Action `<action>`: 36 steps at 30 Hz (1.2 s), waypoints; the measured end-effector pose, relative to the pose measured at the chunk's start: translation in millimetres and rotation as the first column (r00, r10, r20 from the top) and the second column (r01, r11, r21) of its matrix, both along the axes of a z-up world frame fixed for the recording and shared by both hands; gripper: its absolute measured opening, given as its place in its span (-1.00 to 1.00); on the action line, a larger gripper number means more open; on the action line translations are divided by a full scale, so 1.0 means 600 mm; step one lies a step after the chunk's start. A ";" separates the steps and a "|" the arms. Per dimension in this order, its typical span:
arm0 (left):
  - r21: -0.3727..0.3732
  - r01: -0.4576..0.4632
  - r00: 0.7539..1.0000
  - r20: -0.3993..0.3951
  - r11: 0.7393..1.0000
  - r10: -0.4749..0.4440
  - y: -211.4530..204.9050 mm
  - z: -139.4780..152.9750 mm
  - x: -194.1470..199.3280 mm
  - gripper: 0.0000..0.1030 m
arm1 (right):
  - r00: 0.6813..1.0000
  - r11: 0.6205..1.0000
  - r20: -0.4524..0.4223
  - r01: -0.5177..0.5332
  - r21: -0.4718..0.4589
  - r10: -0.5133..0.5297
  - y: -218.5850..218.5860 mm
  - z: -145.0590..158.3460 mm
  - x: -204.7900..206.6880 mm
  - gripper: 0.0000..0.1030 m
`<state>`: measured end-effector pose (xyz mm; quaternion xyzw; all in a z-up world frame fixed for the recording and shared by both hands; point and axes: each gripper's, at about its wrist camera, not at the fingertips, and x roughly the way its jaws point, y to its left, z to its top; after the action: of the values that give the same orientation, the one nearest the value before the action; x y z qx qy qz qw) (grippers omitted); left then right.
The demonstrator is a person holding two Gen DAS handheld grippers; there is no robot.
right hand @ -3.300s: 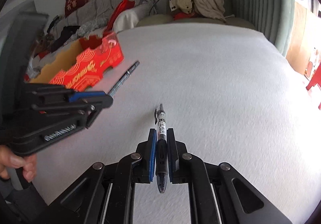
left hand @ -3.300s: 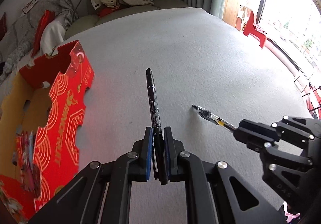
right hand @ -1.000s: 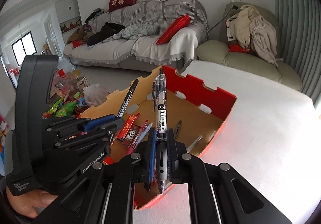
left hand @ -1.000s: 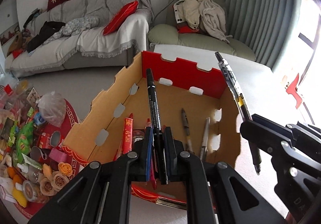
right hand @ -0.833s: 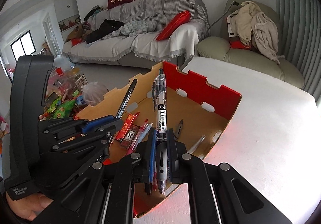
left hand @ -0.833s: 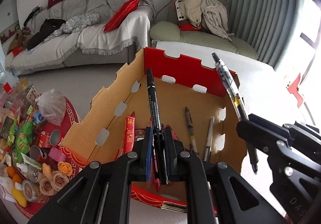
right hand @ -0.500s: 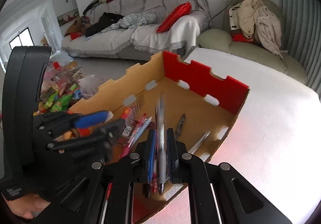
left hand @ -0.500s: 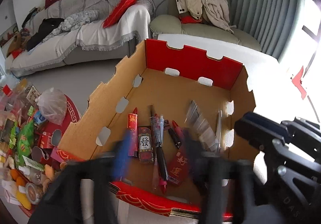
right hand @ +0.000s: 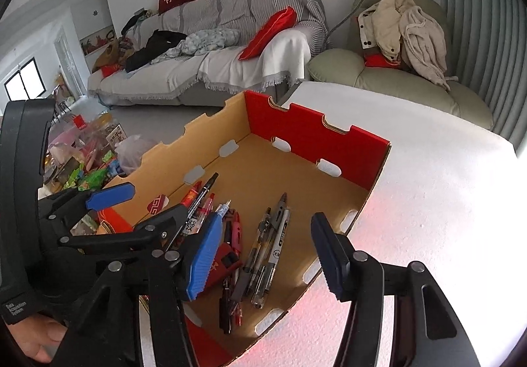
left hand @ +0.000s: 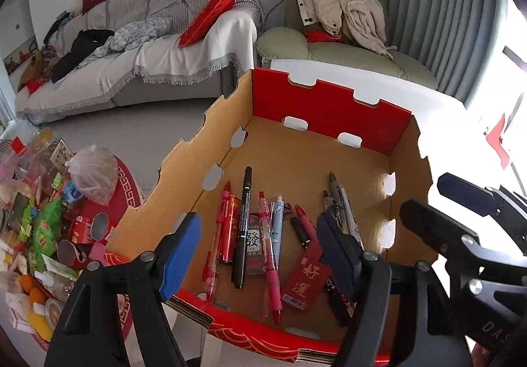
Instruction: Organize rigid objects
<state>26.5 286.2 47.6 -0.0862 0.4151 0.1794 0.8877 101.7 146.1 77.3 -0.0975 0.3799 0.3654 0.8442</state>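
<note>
Left wrist view: The left hand-held gripper (left hand: 260,251) stood over the near edge of the cardboard box (left hand: 329,107), pitched downward, its blue-padded fingers (left hand: 179,250) wide apart with nothing between them. The black marker (left hand: 242,228) lay flat on the box floor among the other pens, parallel to the pink pen (left hand: 270,255) and just beside the red packet (left hand: 306,278). The right hand-held gripper (left hand: 438,202) entered from the right edge, its jaws also parted and empty.

Right wrist view: The right hand-held gripper (right hand: 266,251) hung above the near corner of the cardboard box (right hand: 316,136), angled down toward the floor of the box; its jaws had just been opening and held nothing. The clear gel pen (right hand: 260,248) rested in the cluster near the right wall, touching the white-barrelled pen (right hand: 278,245). The left hand-held gripper (right hand: 145,205) sat to the left, jaws spread, with a person's fingers (right hand: 36,340) visible on its handle. The box stood at the edge of the white bench (right hand: 444,202).

Assessment: the release step appeared complete for both pens. Good practice from here would be to lift both tools straight up and clear of the notched box walls before swinging away, jaws kept apart, so that neither finger catches the rim or disturbs the pens already laid down.
</note>
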 end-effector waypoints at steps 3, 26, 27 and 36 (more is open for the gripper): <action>0.002 0.000 1.000 -0.004 1.000 0.000 0.001 -0.001 0.001 0.47 | 1.000 1.000 -0.006 -0.003 -0.004 0.003 0.002 -0.002 0.000 0.14; -0.027 0.024 0.997 -0.073 0.999 -0.026 0.009 -0.024 0.017 0.64 | 0.995 0.988 -0.043 -0.092 -0.126 0.087 0.019 -0.029 -0.006 0.14; -0.026 0.023 0.997 -0.076 0.999 -0.025 0.009 -0.024 0.017 0.65 | 0.995 0.988 -0.043 -0.093 -0.126 0.089 0.019 -0.028 -0.007 0.14; -0.022 0.023 0.996 -0.082 1.000 -0.024 0.010 -0.027 0.020 0.71 | 0.995 0.988 -0.042 -0.093 -0.127 0.088 0.019 -0.028 -0.007 0.14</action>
<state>38.3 292.0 31.7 -0.0830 0.4542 0.1681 0.8710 97.7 157.6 60.5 -0.1624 0.4130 0.3798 0.8117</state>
